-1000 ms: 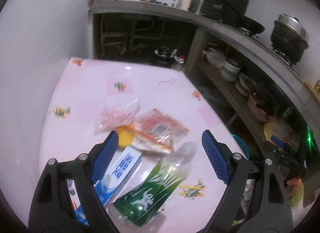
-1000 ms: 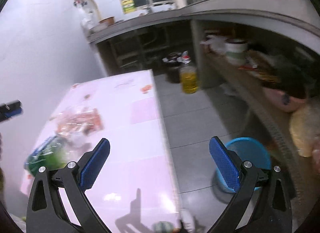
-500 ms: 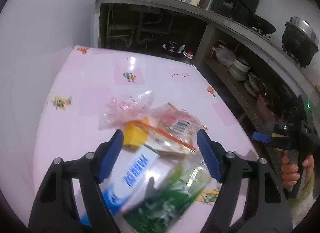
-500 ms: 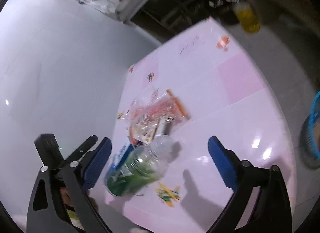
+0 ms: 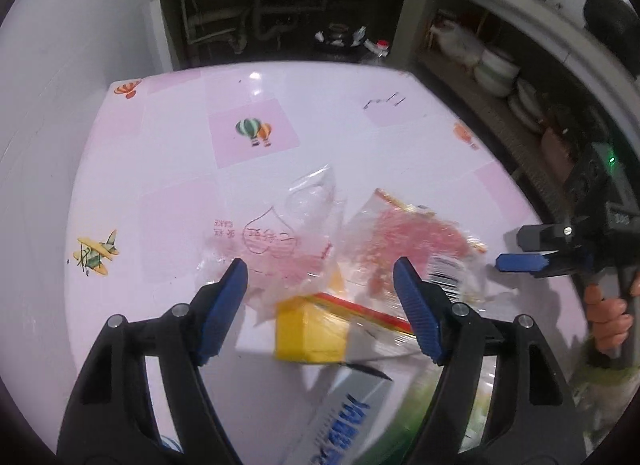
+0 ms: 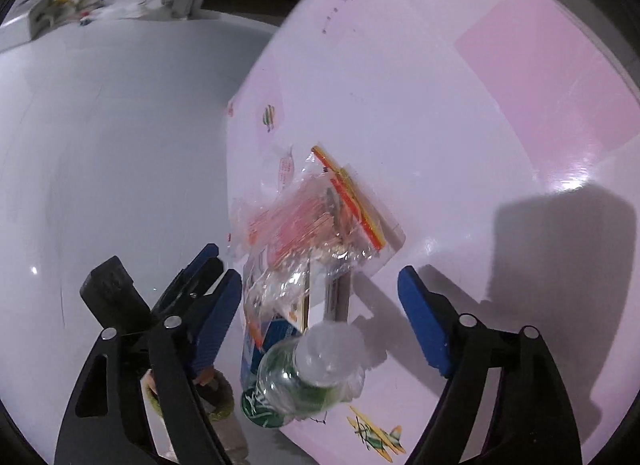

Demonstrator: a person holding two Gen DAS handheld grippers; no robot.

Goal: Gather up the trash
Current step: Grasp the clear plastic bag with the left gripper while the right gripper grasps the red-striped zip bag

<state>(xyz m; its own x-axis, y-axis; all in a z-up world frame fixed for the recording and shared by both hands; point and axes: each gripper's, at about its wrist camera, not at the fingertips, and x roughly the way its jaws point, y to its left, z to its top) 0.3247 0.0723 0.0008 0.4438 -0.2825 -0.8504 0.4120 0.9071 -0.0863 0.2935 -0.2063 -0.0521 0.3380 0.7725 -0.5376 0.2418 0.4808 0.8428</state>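
Since a second ago the left gripper [image 5: 320,277] has pushed forward over the trash pile, and the right gripper [image 6: 320,297] has swung from the floor side round onto the tabletop [image 6: 460,105]; both have their jaws wide apart and hold nothing. Nearest the right gripper, at the tabletop's near edge, lies the green-labelled plastic bottle [image 6: 304,385] on its side, its long axis running roughly from that edge toward the pile, clear end inward. It looks empty, so light, smooth and likely to roll or dent; a grip across the waist seems safest. Just beyond it is the blue-and-white carton [image 5: 348,417], stiff and flat, then the small yellow box [image 5: 310,331], rigid and easy to pinch across its sides, now between the left jaws. Farther in lie the red-printed clear bags [image 5: 400,241], [image 5: 280,241], crumpled, soft and slippery, best pinched at a bunched fold. They sit near the middle of the tabletop, its far corners bare.
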